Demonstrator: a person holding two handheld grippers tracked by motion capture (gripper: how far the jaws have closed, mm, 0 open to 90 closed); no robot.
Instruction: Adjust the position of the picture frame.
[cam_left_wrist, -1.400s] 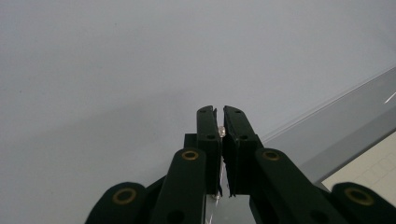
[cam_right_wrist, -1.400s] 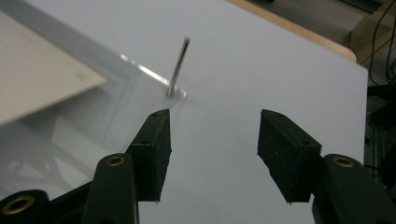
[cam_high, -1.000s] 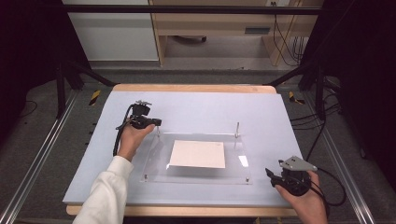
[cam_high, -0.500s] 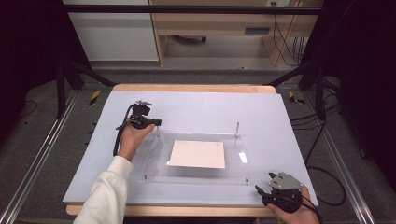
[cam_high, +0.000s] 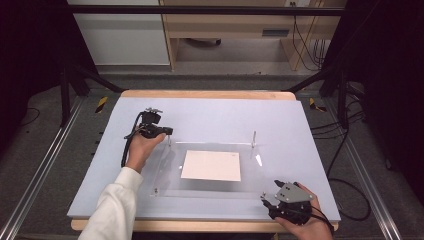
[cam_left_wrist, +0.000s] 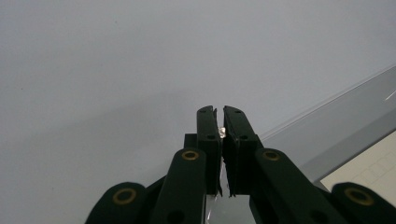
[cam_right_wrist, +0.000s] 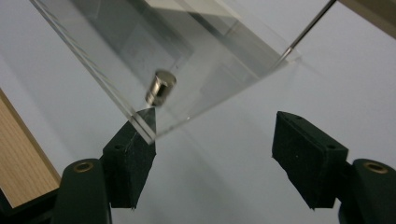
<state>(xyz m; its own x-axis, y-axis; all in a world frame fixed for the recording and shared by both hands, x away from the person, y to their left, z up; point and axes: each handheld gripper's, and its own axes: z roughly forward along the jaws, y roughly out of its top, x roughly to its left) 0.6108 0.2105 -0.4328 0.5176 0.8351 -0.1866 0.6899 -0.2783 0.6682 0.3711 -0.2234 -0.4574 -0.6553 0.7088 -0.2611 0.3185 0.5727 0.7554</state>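
A clear acrylic plate (cam_high: 210, 192) lies on the grey mat with a white sheet (cam_high: 211, 165) at its middle. My left gripper (cam_high: 167, 132) is at the plate's far left corner. In the left gripper view it (cam_left_wrist: 219, 116) is shut, with a small shiny metal bit pinched between its jaws. A thin metal pin (cam_high: 254, 138) stands upright at the far right corner. My right gripper (cam_high: 264, 201) is open at the near right corner. In the right gripper view (cam_right_wrist: 217, 130) the plate (cam_right_wrist: 210, 56) overhangs its left jaw, with a short metal stud (cam_right_wrist: 160, 88) under that corner.
The grey mat (cam_high: 225, 115) covers a wooden table (cam_high: 210, 94). Its wooden front edge (cam_right_wrist: 18, 163) is close beside my right gripper. Cables (cam_high: 345, 150) hang off the right side, and metal rails (cam_high: 35, 175) run along the left.
My right gripper has moved left and toward the table's front edge, coming to the plate's near right corner. The left gripper has stayed put.
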